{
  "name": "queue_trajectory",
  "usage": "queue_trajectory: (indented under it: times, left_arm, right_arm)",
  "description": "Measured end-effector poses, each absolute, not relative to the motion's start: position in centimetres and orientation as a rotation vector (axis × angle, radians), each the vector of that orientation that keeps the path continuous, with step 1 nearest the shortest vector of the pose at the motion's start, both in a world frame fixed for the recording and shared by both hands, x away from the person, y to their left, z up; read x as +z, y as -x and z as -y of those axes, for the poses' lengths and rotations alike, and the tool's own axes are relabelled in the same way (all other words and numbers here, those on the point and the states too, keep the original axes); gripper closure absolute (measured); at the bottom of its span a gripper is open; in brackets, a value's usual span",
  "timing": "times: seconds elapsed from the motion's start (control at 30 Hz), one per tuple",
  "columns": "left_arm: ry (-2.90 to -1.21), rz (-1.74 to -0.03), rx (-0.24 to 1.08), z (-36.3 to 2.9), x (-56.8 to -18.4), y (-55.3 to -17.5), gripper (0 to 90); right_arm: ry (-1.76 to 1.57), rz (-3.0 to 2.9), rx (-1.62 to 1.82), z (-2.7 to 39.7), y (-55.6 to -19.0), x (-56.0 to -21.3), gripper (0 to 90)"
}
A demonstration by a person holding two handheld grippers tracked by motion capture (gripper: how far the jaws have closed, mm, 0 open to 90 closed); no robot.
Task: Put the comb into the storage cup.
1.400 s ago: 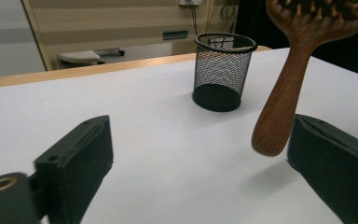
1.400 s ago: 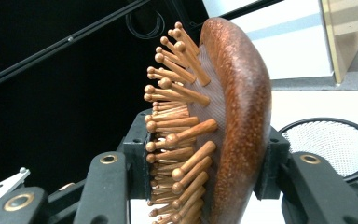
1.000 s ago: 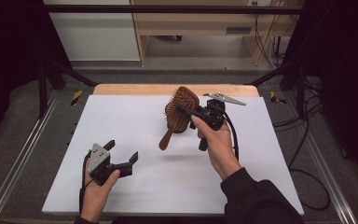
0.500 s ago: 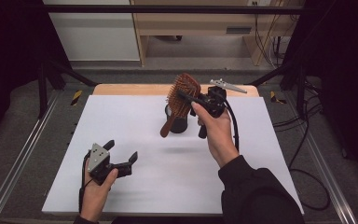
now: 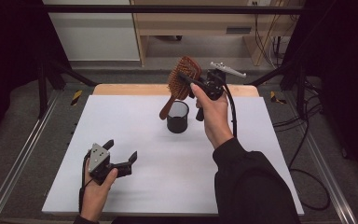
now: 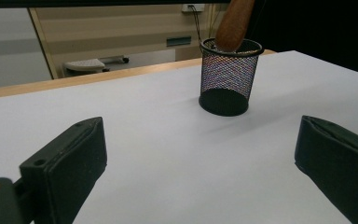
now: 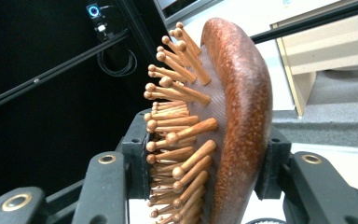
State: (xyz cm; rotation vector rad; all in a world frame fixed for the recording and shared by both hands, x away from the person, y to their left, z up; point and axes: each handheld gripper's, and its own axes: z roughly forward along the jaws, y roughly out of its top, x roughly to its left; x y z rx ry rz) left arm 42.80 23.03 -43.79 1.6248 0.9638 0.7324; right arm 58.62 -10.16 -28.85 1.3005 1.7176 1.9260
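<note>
right gripper [image 5: 191, 83] is clamped on the head of the wooden hairbrush [image 5: 182, 77]: in the right gripper view one jaw presses the bristle side, the other the rounded back of the hairbrush [image 7: 233, 121]. it's held up in the air over the far middle of the table, head up, handle slanting down and left. the handle tip sits at the rim of the mesh cup [image 5: 177, 116]; the left gripper view shows the brown handle end [image 6: 233, 23] at or just inside the rim, can't tell how deep.

left gripper [image 5: 121, 156] is spread wide and holds nothing, low over the near left of the white table [image 5: 261, 163] in the person's left hand [image 5: 95, 191]. its own view has the two black jaws far apart with bare tabletop between them.

materials: brush is reddish-brown wood, oval paddle head, glossy speckled back, wooden pegs with ball tips set in a ribbed pad. cup is black wire mesh, round, upright, solid dark base, see-through wall [image 6: 228, 74]. table top is matte white with a wood edge along the far side.

vs earlier: a second ago the brush hung lower with the handle left of the cup and pointing toward the table. now it's raised and shifted right, handle end over the cup mouth. left gripper hasn't moved, same spread.
</note>
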Motion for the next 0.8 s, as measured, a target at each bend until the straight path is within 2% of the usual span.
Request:
queue_trajectory:
  times: [0.43,0.8]
  left_arm:
    - [-1.624,-0.963,0.717,-23.1,-43.9,-42.9,2.7]
    - [-1.610,-0.966,0.737,-23.2,-43.8,-42.9,2.7]
  right_arm:
    - [-1.287,-1.699,1.859,9.9,-60.8,-28.0,50.3]
    - [-1.283,-1.682,1.830,10.4,-61.2,-27.9,50.1]
